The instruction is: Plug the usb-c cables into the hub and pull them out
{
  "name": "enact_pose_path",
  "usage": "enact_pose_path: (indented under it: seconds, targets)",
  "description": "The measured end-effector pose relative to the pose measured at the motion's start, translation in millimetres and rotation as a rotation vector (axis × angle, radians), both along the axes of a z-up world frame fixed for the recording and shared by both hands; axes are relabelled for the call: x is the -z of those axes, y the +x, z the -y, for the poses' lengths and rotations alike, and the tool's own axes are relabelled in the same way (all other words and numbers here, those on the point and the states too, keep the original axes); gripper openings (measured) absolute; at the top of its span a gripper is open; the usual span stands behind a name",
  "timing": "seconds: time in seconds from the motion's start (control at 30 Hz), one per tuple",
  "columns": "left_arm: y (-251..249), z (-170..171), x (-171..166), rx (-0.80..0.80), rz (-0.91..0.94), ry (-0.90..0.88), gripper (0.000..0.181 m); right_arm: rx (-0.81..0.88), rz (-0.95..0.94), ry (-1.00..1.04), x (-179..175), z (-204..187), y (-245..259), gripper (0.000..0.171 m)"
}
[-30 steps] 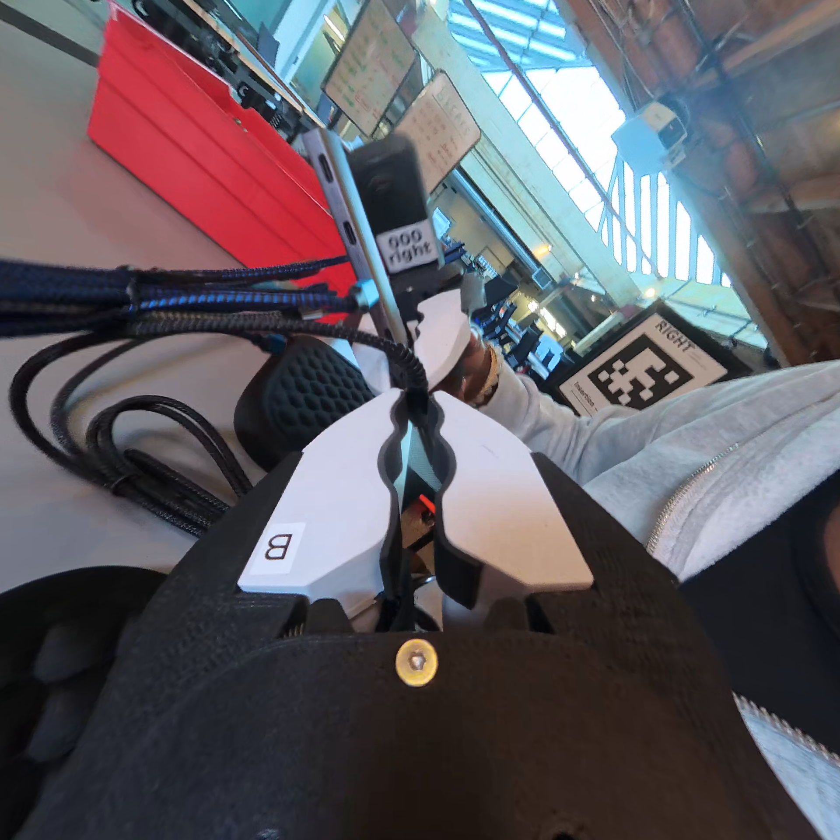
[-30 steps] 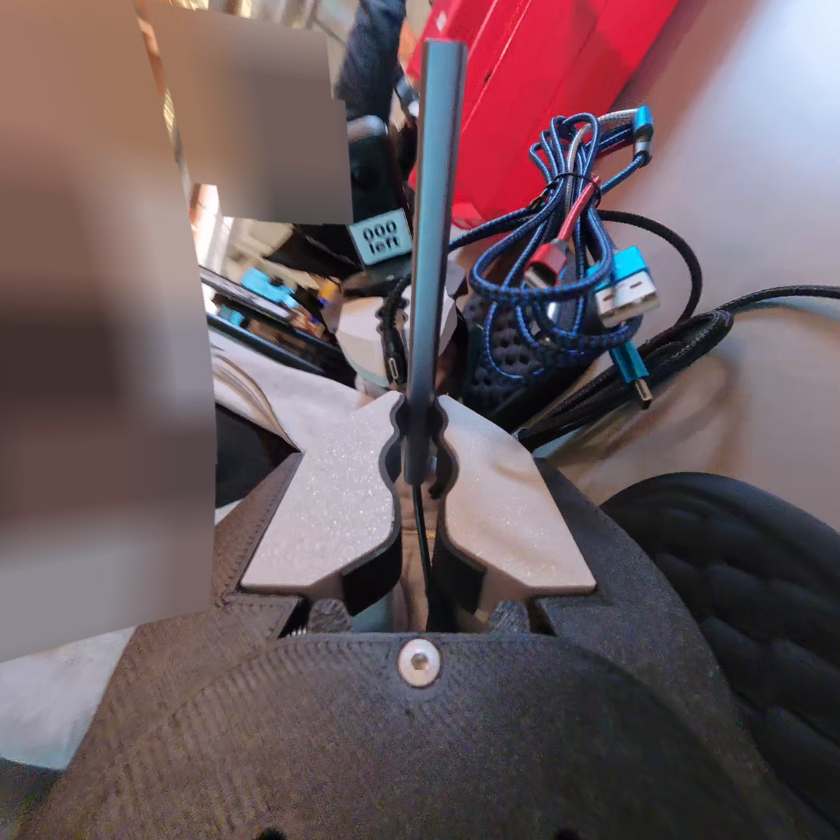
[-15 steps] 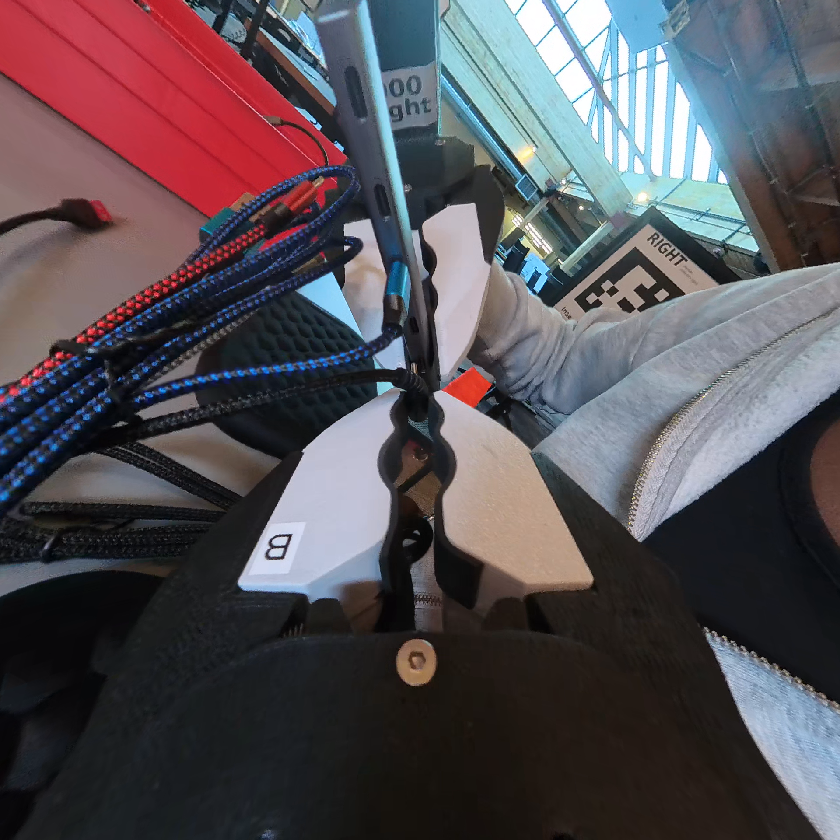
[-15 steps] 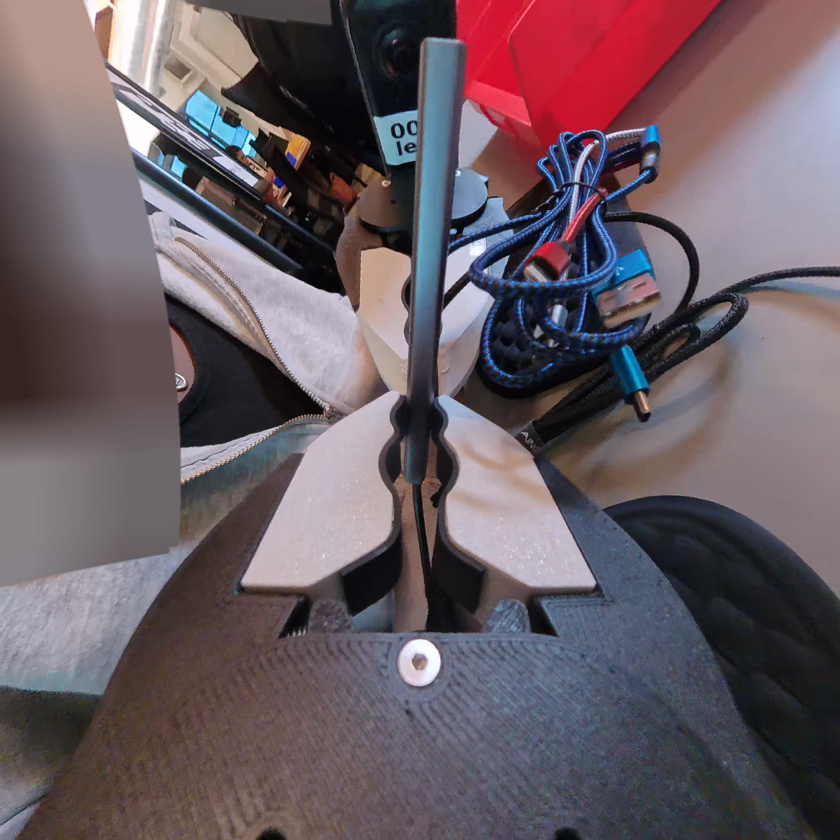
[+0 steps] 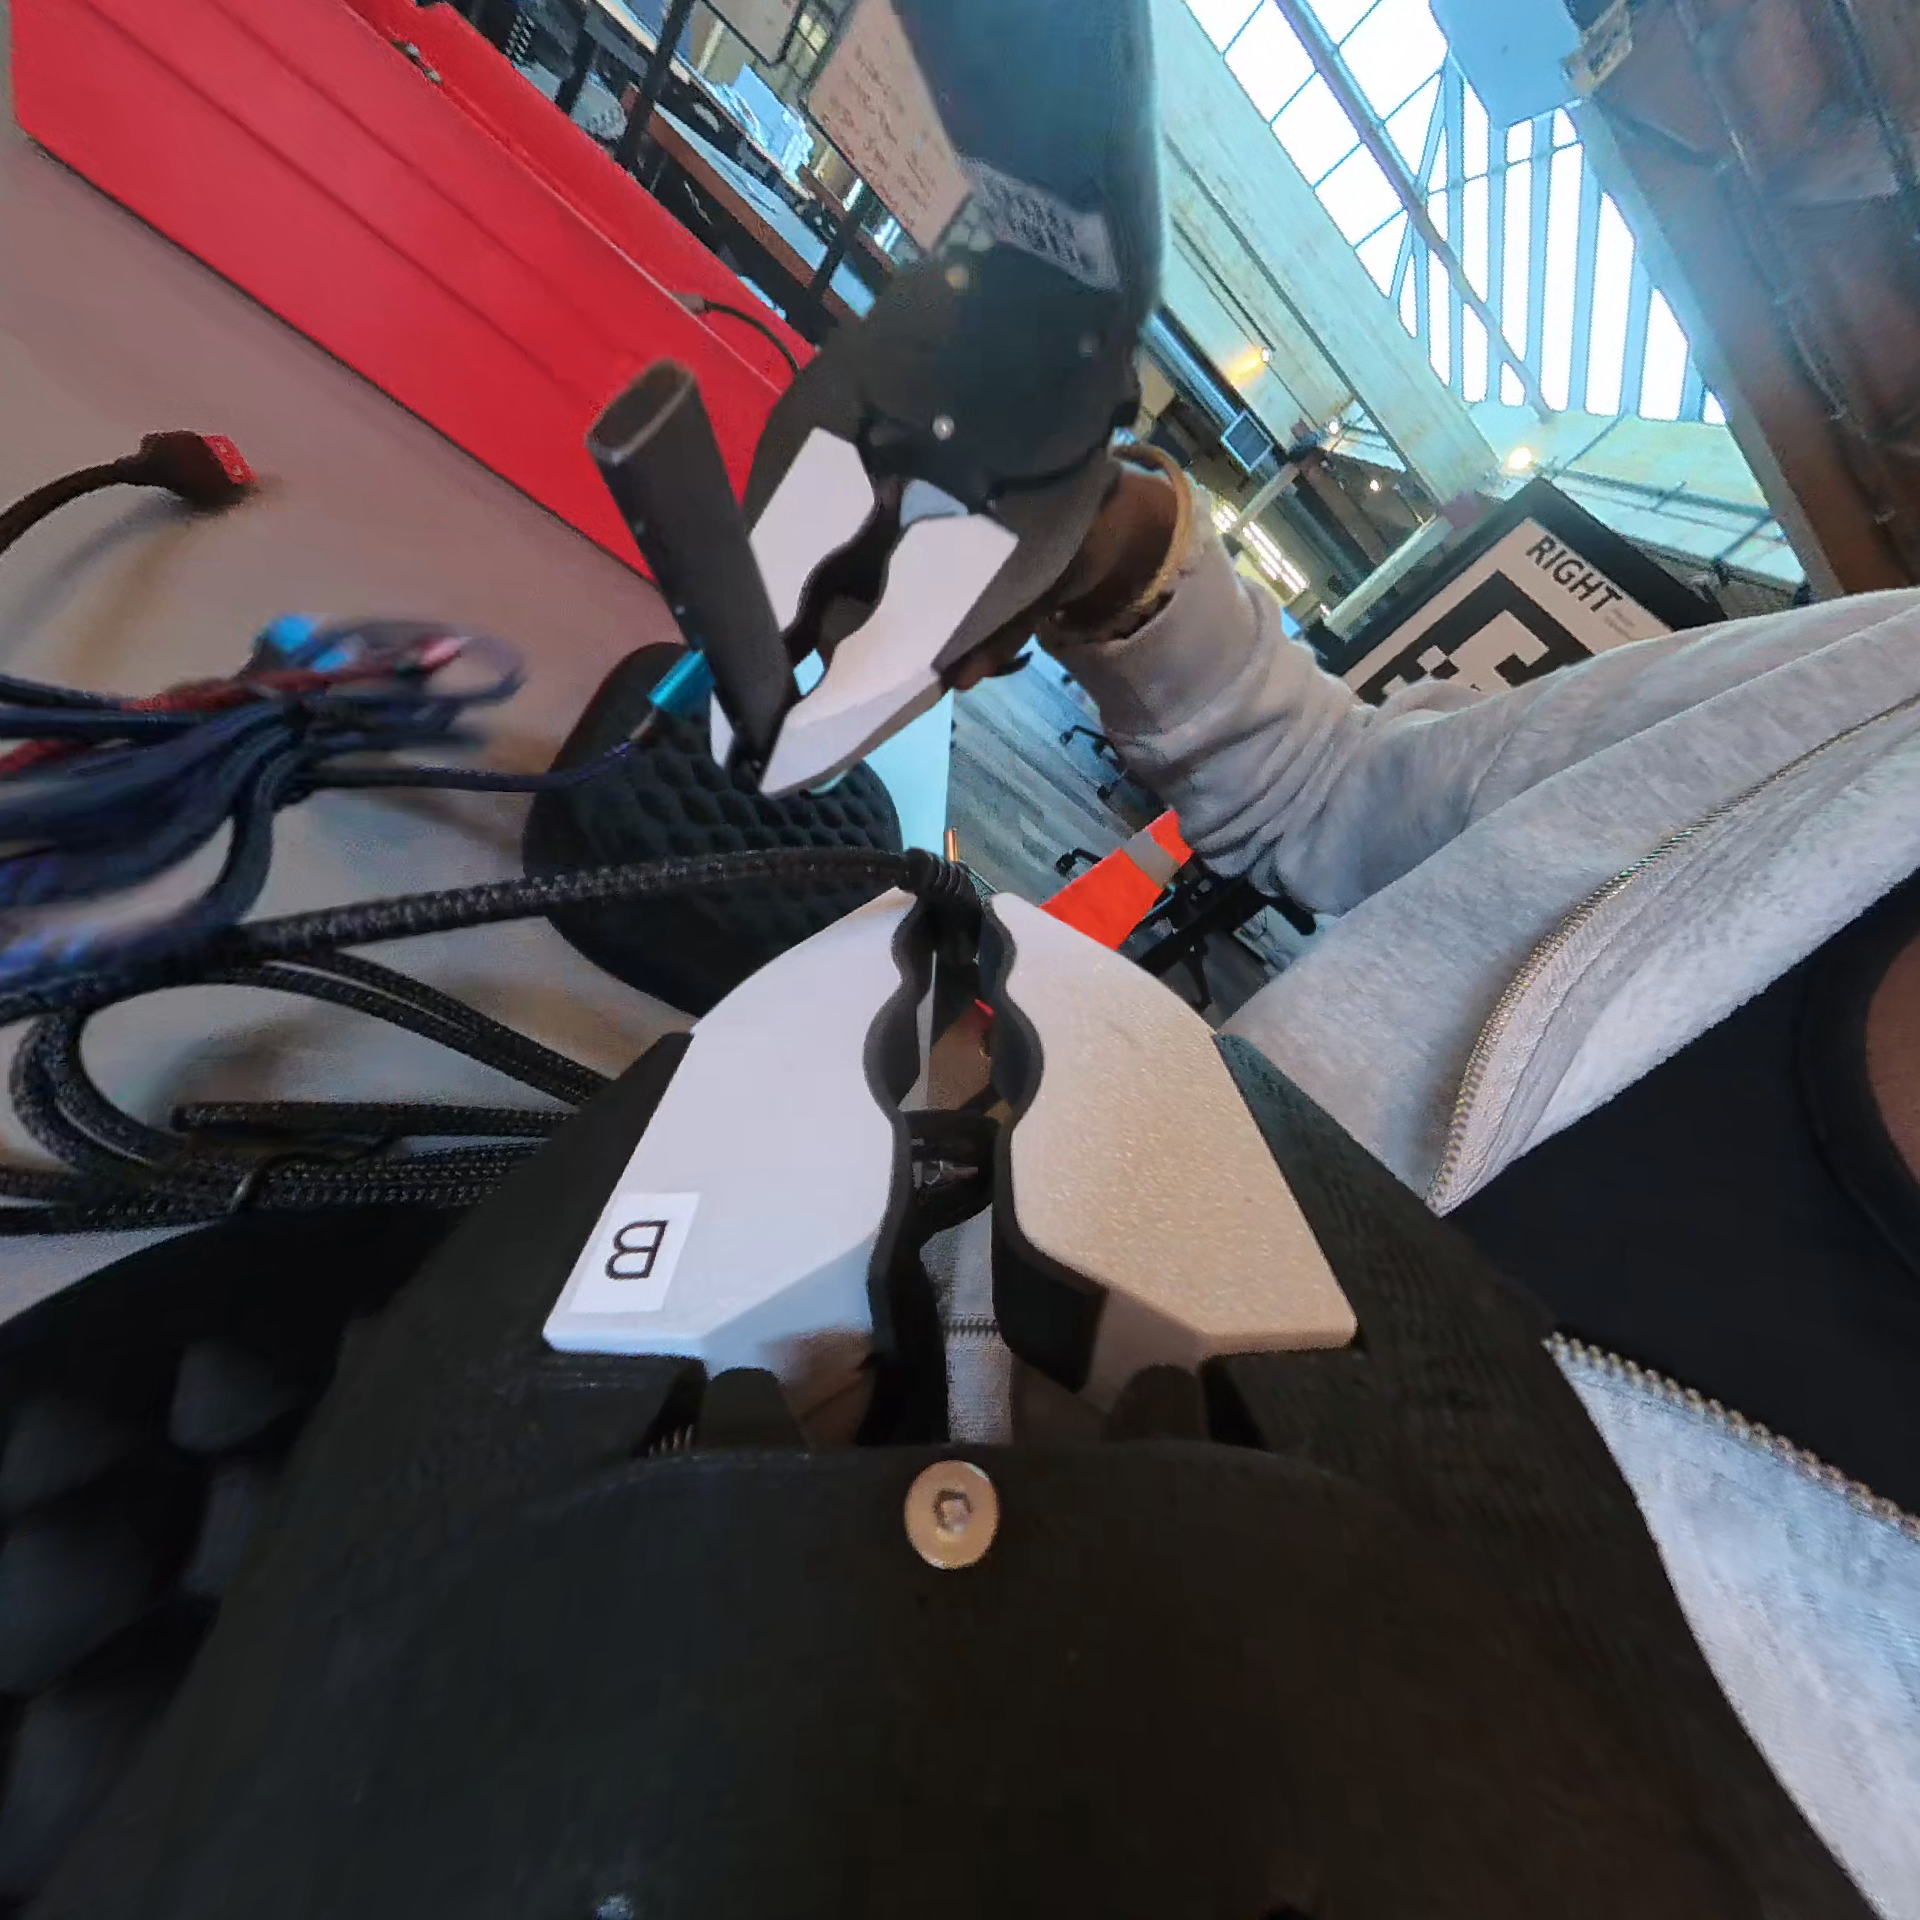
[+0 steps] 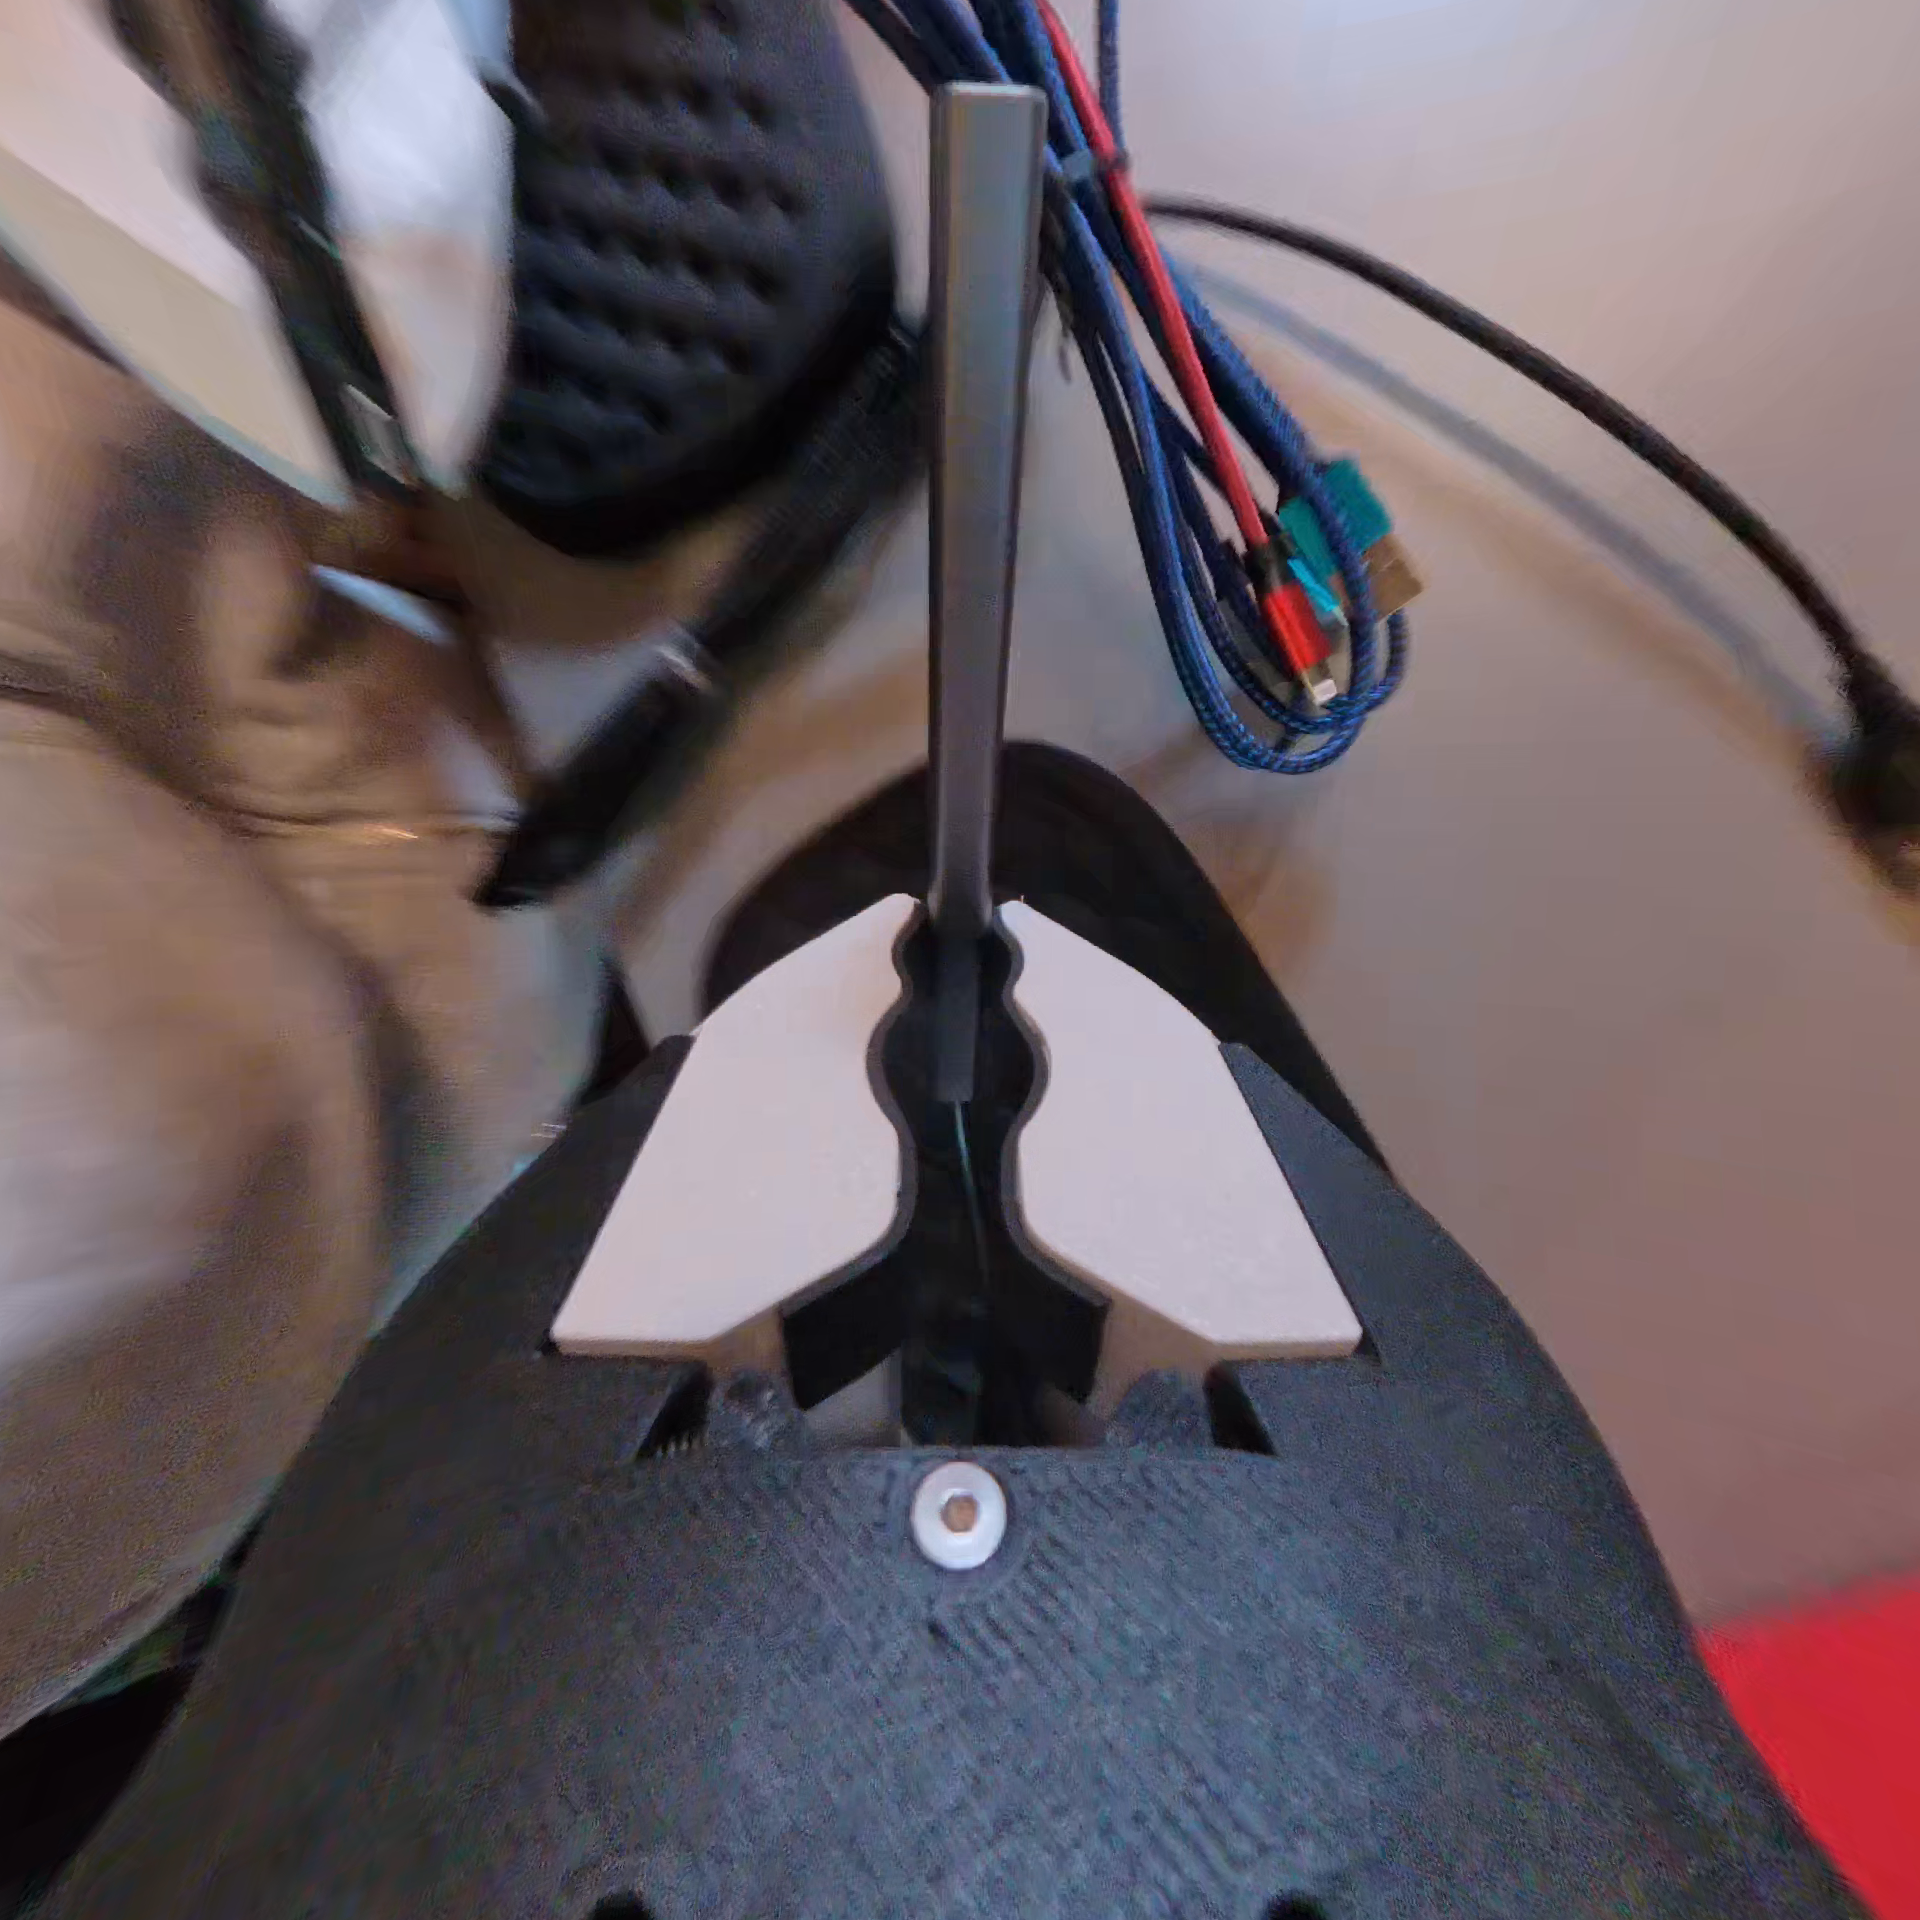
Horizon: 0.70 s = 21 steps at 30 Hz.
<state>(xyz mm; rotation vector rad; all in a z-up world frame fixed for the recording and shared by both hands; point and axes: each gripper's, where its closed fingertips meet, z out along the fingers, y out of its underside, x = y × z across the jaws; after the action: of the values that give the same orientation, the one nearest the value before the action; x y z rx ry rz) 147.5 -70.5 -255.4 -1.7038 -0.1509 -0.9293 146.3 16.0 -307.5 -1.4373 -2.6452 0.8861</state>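
Note:
My left gripper is shut on the end of a black braided cable that trails off to the left over the table. My right gripper is shut on the slim grey hub, which sticks straight out from its jaws. In the left wrist view the right gripper holds the hub tilted, a short way beyond my left fingertips. A blue connector sits against the hub's side. A blue and red cable bundle hangs beside the hub.
A red box stands along the table's far side. A black honeycomb pad lies under the hub. A loose black cable with a red plug lies on the table. A person's grey sleeve is at the right.
The left gripper with the black cable and the hub have moved apart. The right gripper has swung the hub over and now looks down at the table; the bundle swings with it.

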Motion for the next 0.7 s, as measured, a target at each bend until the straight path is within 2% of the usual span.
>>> enact_pose_path:
  seconds: [0.13, 0.3, 0.43, 0.7]
  targets:
    - [-5.0, 1.7, -4.0, -0.026, 0.022, 0.035, 0.009, 0.031, -0.104, 0.215, 22.6, -18.9, -0.3, 0.012]
    - [-6.7, 2.7, -5.6, -0.038, 0.026, 0.052, 0.008, 0.109, -0.216, 0.172, 17.2, -27.2, -2.8, 0.019]
    - [-7.2, 2.4, -6.2, -0.042, 0.027, 0.058, 0.008, 0.131, -0.191, 0.177, 15.8, -34.1, 2.2, 0.022]
    - [-9.0, 3.2, -7.2, -0.054, 0.035, 0.070, 0.008, 0.210, -0.134, -0.107, 7.5, -15.0, -4.1, 0.011]
